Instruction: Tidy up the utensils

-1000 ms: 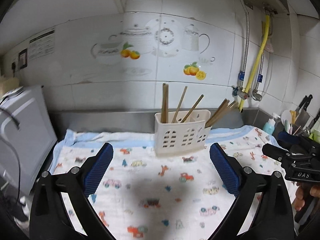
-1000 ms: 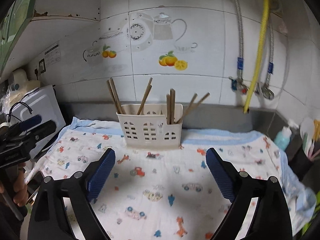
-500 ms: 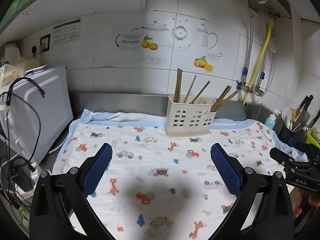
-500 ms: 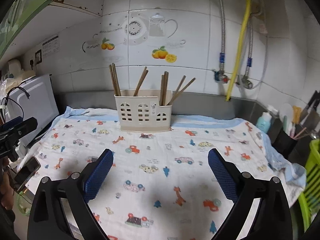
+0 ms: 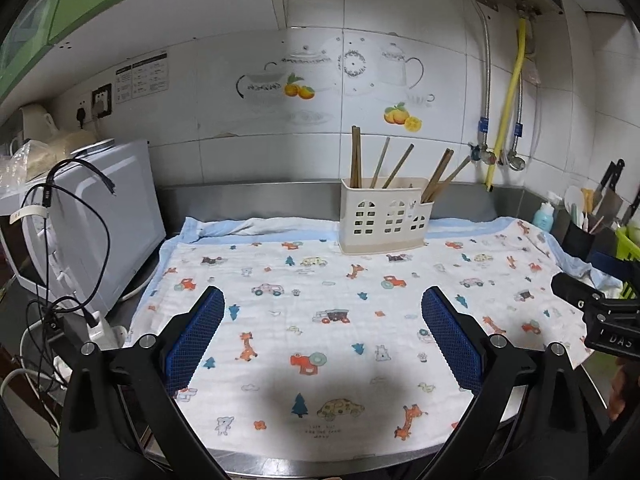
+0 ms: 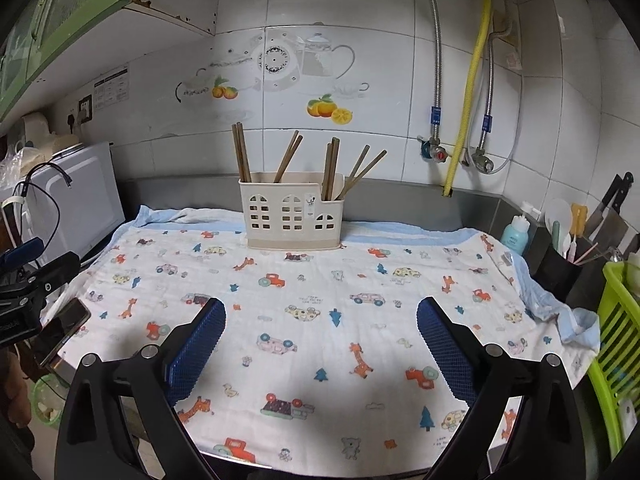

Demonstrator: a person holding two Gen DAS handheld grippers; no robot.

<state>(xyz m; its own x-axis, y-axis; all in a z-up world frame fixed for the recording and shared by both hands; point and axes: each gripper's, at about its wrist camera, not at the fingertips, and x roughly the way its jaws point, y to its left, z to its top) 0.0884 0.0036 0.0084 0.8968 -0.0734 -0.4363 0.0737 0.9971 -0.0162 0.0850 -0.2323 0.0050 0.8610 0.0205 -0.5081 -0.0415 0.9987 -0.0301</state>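
Cartoon-print cloth (image 5: 328, 320) covering the table, white microwave (image 5: 92, 216) standing at the left with black cables (image 5: 80, 216) hanging over it, yellow hose (image 6: 470, 92) running down the tiled wall, blue bottle (image 6: 516, 234) and green rack (image 6: 618, 344) sitting at the right, smartphone (image 6: 64, 330) lying at the cloth's left edge.

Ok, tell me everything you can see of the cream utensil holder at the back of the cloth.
The utensil holder is a cream box that looks like plastic, its front pierced with arched, window-like cutouts, with a lower section at one end. It stands upright at the back of the printed cloth, close to the steel backsplash. Brown wooden chopsticks stand in it, some straight, some leaning. Both grippers are open and well short of it; nothing else touches it.
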